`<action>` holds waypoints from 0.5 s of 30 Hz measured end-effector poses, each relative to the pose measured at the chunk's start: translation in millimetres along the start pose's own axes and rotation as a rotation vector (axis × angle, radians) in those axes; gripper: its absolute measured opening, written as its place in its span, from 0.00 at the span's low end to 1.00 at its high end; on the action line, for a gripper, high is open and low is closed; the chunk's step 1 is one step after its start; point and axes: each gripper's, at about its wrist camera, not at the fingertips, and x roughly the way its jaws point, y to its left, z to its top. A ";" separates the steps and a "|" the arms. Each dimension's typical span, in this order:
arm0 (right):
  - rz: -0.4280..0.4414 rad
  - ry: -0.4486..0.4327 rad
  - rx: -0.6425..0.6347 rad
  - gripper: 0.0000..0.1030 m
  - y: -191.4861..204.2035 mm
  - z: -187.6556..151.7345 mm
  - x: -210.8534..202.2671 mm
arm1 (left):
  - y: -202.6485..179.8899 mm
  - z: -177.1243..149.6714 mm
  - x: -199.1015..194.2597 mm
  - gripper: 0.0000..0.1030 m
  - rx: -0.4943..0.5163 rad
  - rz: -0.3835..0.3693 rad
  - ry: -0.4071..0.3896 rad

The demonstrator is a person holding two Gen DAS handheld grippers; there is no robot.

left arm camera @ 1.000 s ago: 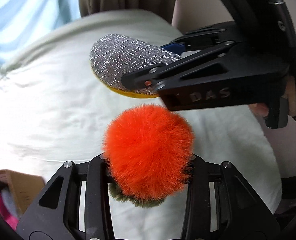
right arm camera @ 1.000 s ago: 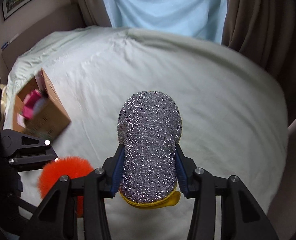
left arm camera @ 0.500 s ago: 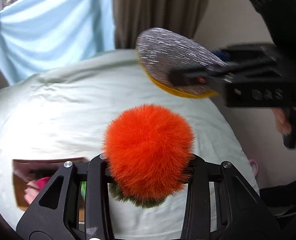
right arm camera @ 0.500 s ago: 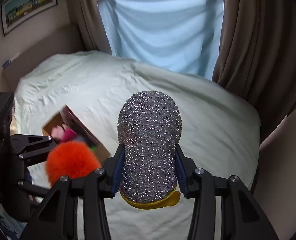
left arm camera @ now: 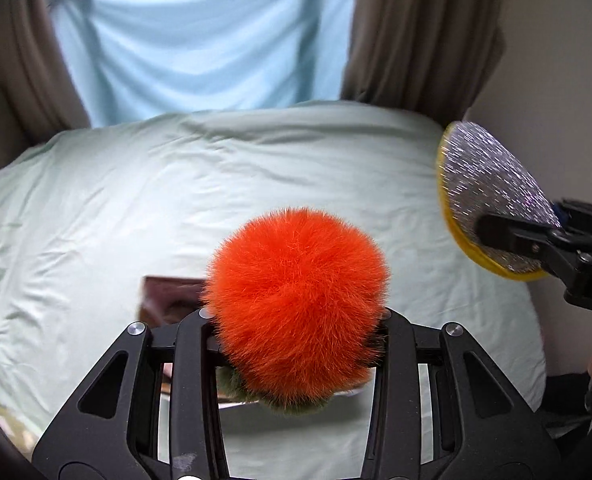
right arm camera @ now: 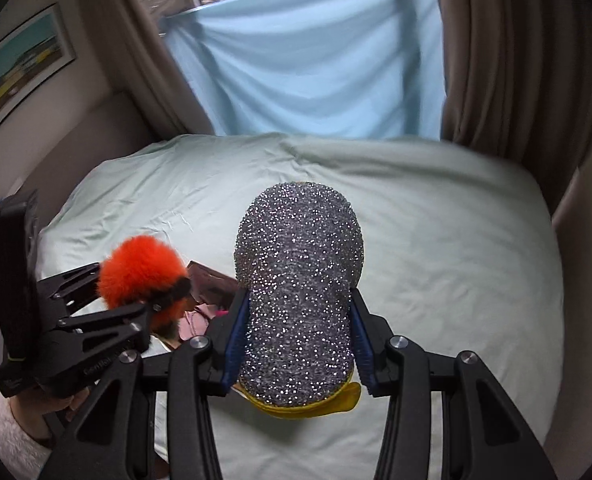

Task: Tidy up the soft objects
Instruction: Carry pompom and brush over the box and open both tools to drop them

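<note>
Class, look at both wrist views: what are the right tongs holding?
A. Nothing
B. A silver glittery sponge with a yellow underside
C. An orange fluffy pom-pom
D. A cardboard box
B: the right tongs are clamped on the silver glittery sponge, its yellow underside showing below, while the orange pom-pom sits in the left tongs.

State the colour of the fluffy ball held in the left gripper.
Bright orange pom-pom, with a little olive-green underneath; clearest in the left wrist view.
</note>
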 end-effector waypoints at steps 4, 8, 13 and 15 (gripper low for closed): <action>-0.024 0.035 0.082 0.41 34.5 -9.8 31.0 | 53.5 -15.3 12.1 0.32 -0.012 0.007 0.044; -0.059 0.062 0.146 0.41 62.8 -20.1 59.5 | 92.0 -29.7 27.8 0.32 -0.014 0.001 0.091; -0.088 0.096 0.251 0.41 78.9 -32.8 96.1 | 122.3 -46.2 41.8 0.32 0.008 -0.015 0.150; -0.092 0.106 0.299 0.41 81.8 -40.2 107.6 | 131.6 -50.0 55.8 0.32 0.020 -0.019 0.176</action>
